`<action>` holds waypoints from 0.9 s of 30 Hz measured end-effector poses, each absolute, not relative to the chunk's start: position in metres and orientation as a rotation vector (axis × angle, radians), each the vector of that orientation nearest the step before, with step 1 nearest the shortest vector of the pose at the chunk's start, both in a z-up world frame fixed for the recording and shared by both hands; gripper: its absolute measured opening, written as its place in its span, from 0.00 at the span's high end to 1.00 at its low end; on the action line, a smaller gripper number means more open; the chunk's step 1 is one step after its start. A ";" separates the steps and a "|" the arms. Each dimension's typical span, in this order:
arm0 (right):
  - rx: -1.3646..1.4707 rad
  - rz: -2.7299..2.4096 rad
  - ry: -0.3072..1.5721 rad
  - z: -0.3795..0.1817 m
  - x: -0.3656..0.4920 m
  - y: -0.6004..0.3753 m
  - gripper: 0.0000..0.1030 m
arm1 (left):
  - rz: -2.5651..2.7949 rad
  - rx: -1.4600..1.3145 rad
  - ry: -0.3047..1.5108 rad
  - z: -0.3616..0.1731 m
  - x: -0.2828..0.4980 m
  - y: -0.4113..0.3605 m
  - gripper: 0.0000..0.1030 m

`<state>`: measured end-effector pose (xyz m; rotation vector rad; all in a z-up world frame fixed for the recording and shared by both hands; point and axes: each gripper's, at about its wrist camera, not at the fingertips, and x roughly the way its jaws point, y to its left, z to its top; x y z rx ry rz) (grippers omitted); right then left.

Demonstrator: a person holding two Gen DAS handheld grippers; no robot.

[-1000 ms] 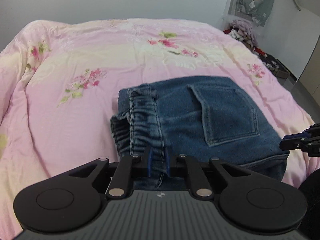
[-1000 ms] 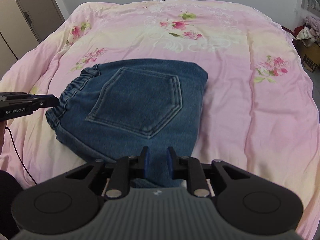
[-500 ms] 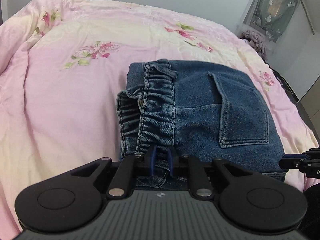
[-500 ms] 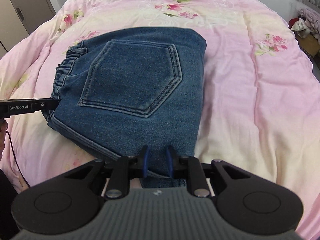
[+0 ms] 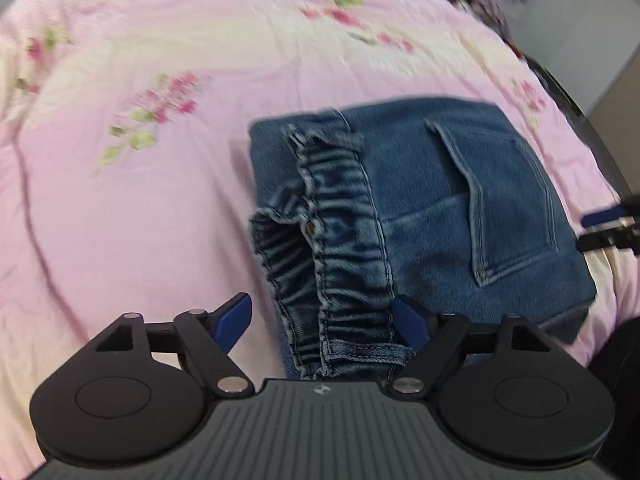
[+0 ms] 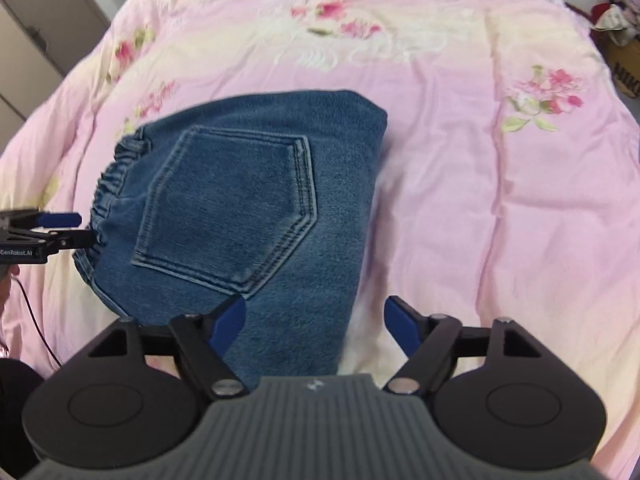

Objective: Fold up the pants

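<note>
The folded jeans (image 5: 420,216) lie on the quilt (image 5: 160,200) ahead of me, waistband (image 5: 340,240) toward my left gripper (image 5: 324,320), back pocket (image 6: 228,208) on top (my right gripper (image 6: 316,324) straddles their near corner).

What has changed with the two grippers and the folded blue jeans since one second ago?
Both grippers let go: the left gripper has just been opening over the elastic waistband, the right gripper over the near edge of the folded blue denim jeans, pads clear of the cloth. The jeans stay folded on the pink floral quilt.
</note>
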<state>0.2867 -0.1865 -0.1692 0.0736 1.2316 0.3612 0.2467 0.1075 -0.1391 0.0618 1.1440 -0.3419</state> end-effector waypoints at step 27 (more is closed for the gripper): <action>0.305 0.517 1.352 -0.245 0.353 -0.165 0.21 | -0.499 -0.189 1.205 -0.193 0.295 0.129 0.00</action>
